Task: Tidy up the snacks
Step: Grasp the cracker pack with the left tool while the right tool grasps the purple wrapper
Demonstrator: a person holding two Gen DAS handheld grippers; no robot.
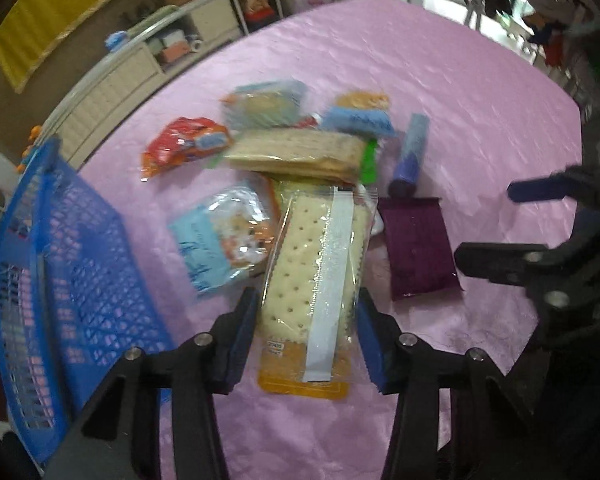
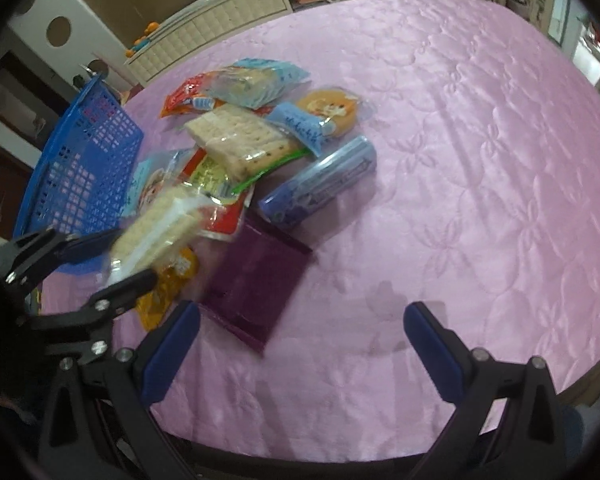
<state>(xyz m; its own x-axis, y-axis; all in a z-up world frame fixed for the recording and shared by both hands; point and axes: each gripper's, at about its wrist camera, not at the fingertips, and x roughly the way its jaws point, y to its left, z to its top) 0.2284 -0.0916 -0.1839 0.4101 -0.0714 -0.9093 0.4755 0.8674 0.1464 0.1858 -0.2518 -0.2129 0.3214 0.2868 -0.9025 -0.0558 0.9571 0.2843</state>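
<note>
Cracker pack (image 1: 314,280) – clear wrap, orange bottom edge, white strip down the middle – sits lengthwise between the left gripper (image 1: 306,336) pads, at the near edge of the snack pile. In the right wrist view the same pack (image 2: 156,236) looks tilted, near end lifted off the cloth, so I read it as gripped across its width rather than just straddled. Holding it by the narrow sides makes sense: the flat faces stay free and it can drop into the basket without snagging.

Left jaws are about half closed, blue pads against both long edges of the wrap – a pinch on the pack, not a full close.

Blue mesh basket (image 1: 60,280) is just to the left of the pile, open side up, close enough that the carry is short. Likely destination for everything.

Rest of the pile is behind the pack: a second cracker sleeve (image 1: 296,154) lying crosswise, a light blue pouch (image 1: 220,240) beside it, a red packet (image 1: 184,144), a dark purple pouch (image 1: 418,246) flat on the cloth to the right, a blue tube (image 1: 410,156) past it. All on the pink quilted tablecloth (image 1: 460,100).

Right gripper (image 2: 302,340) hovers over bare cloth near the purple pouch – jaws spread wide, nothing between them, touching nothing. Looks parked, waiting for its turn.
</note>
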